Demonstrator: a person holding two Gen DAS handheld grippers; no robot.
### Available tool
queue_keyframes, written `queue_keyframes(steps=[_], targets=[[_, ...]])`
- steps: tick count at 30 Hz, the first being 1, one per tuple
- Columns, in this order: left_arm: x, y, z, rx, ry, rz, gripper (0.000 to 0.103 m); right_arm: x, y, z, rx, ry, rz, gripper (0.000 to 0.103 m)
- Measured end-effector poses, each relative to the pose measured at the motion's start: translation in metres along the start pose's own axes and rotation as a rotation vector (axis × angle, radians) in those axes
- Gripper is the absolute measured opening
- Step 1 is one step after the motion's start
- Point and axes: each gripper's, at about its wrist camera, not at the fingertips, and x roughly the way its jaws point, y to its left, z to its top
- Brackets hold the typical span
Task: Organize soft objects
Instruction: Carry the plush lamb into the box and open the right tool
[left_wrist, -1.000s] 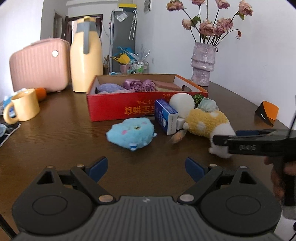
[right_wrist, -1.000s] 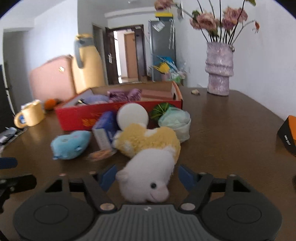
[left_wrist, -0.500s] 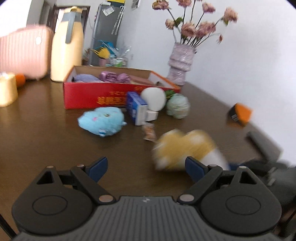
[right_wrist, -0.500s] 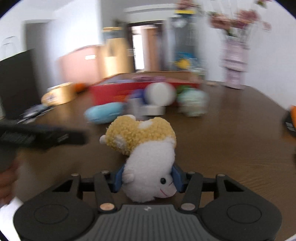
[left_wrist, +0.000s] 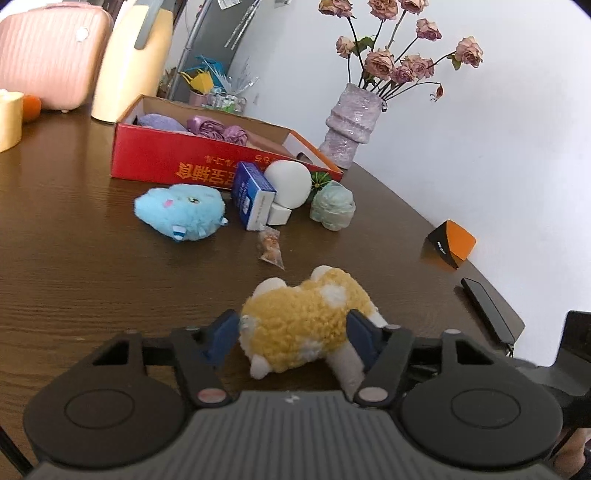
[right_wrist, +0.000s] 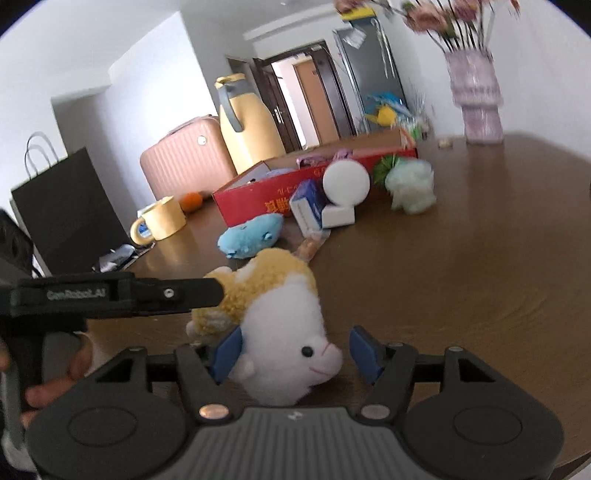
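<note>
**Plush sheep between both grippers**

Brown worktop (left_wrist: 92, 266). Red box (left_wrist: 177, 162) at far side, holding purple soft items. Yellow-and-white plush sheep (left_wrist: 306, 325) lies near the worktop's front edge. Left gripper (left_wrist: 291, 332): jaws closing, pads pressing its woolly body. Right gripper (right_wrist: 295, 350): jaws opening around its white head, right pad clear.

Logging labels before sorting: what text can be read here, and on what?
"GenRobot.AI", slightly blurred: side of left gripper, jaws closing on the yellow plush.
Yellow characters, red box: upside down, unreadable.
Blue carton, orange-black box: print too small.
</note>
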Motion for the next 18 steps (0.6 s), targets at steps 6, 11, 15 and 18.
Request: queue_keyframes(steps=[6,11,15,18], targets=[[0.006,0.006,0.001,-0.013,0.007,0.004,0.042,0.003,-0.002,-0.004,0.047,0.0,0.014,0.054],[0.005,0.01,0.005,-0.049,0.009,-0.02,0.04,0.001,0.002,0.0,0.036,-0.016,0.007,0.052],[0.002,0.005,0.031,-0.045,-0.035,-0.065,0.04,-0.01,0.005,0.025,0.016,-0.091,0.004,0.051],[0.013,-0.009,0.078,0.045,-0.079,-0.071,0.04,-0.002,-0.001,0.07,0.022,-0.129,-0.02,0.051]])
